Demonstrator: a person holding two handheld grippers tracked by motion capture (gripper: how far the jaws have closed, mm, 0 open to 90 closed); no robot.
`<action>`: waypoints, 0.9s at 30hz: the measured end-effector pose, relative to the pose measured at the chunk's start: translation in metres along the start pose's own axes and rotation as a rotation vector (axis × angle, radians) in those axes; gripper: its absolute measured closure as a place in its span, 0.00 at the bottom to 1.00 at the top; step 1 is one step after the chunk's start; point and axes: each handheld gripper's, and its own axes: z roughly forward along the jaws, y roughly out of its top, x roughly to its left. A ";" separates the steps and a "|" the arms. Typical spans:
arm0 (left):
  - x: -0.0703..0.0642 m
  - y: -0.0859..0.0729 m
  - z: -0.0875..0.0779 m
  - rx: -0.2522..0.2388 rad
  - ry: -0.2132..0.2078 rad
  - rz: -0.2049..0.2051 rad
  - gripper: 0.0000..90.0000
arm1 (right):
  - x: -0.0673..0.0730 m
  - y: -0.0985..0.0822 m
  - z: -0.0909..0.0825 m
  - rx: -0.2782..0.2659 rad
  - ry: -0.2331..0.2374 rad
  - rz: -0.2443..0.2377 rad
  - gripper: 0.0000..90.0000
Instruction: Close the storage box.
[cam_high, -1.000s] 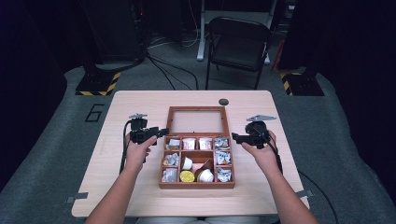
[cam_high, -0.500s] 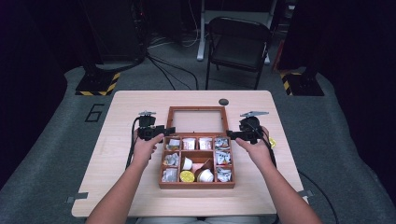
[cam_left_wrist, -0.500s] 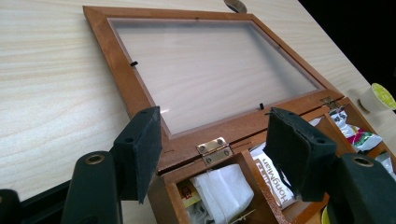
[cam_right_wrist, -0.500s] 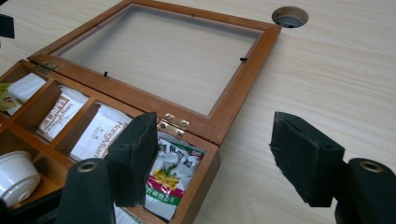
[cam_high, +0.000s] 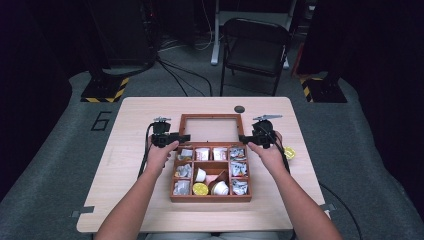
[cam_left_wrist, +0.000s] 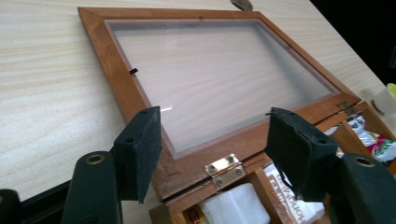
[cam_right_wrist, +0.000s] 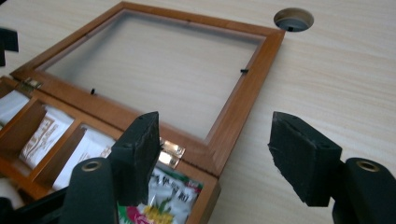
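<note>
A wooden compartment box (cam_high: 210, 198) lies mid-table, its glass-paned lid (cam_high: 210, 118) folded flat behind it. The compartments hold sachets (cam_high: 239, 169), small white cups (cam_high: 200, 175) and a yellow-lidded cup (cam_high: 200, 188). My left gripper (cam_high: 185, 137) points right at the lid's left hinge corner, open, its pads either side of the brass hinge (cam_left_wrist: 224, 168) in the left gripper view (cam_left_wrist: 212, 135). My right gripper (cam_high: 243, 138) points left at the right hinge corner. Its jaws (cam_right_wrist: 215, 140) have just been closing a little but stand open over the frame corner and hinge (cam_right_wrist: 170, 151), gripping nothing.
A round cable hole (cam_high: 239, 109) sits in the table behind the lid. A small yellow item (cam_high: 289, 151) lies by my right wrist. A black folding chair (cam_high: 255, 47) stands beyond the table's far edge. Bare tabletop flanks the box.
Both hands have moved inward from the box's sides, bringing each gripper up to a hinge corner of the lid. The box and lid have not moved.
</note>
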 end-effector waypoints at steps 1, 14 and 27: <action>0.002 0.000 0.001 0.001 0.002 0.002 0.39 | -0.002 0.000 0.002 -0.007 0.004 0.013 0.37; 0.013 -0.001 0.010 0.018 0.044 -0.052 0.38 | -0.006 -0.003 0.019 0.036 -0.002 0.035 0.37; 0.016 -0.005 0.022 0.050 0.049 -0.064 0.37 | -0.010 -0.008 0.038 0.085 0.020 0.078 0.38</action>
